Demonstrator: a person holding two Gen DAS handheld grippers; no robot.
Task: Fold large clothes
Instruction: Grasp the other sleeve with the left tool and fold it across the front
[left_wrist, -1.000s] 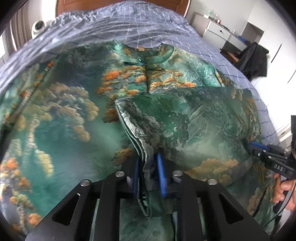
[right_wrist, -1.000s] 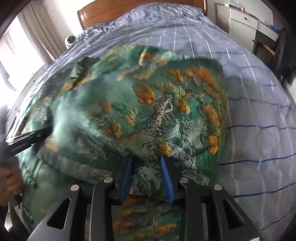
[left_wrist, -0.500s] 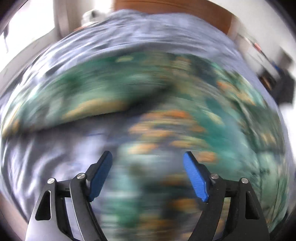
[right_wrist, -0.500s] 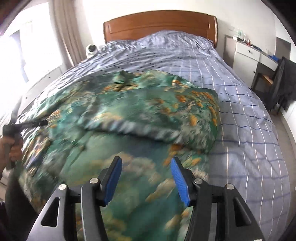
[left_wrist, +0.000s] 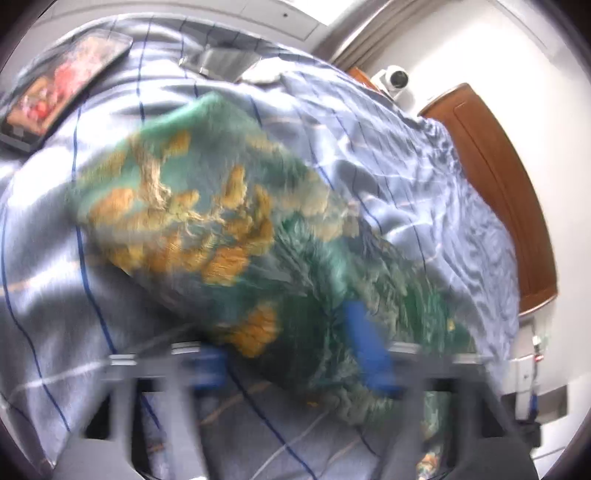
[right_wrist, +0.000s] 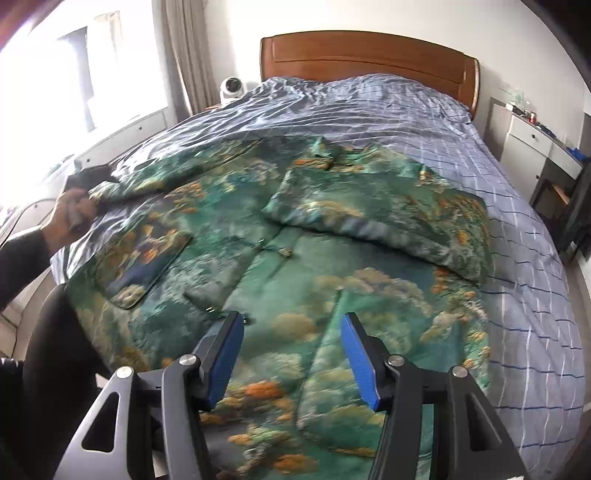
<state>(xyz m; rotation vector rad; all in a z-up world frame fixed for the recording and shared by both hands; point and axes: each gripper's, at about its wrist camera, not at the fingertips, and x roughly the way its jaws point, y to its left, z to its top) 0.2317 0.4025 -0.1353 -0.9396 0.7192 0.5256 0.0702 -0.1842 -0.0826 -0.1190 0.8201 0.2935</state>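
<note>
- Garment (right_wrist: 295, 280): a large green robe with orange and cream tree print, spread across the blue checked bed cover (right_wrist: 535, 280) in front of you.
- Right sleeve (right_wrist: 388, 218): folded inward across the chest, its cuff near the garment's middle.
- Left sleeve (left_wrist: 207, 206): lies stretched out over the bed cover toward the bed's edge.
- Right claw (right_wrist: 291, 363): your blue pads stand well apart above the lower hem, gripping nothing.
- Left claw (left_wrist: 295, 354): badly blurred; the pads appear apart, at the left sleeve's cloth, contact unclear.
- Left hand (right_wrist: 70, 218): seen from the right wrist view at the bed's edge, beside the sleeve end.
- Wooden headboard (right_wrist: 369, 59): at the far end of the bed.
</note>
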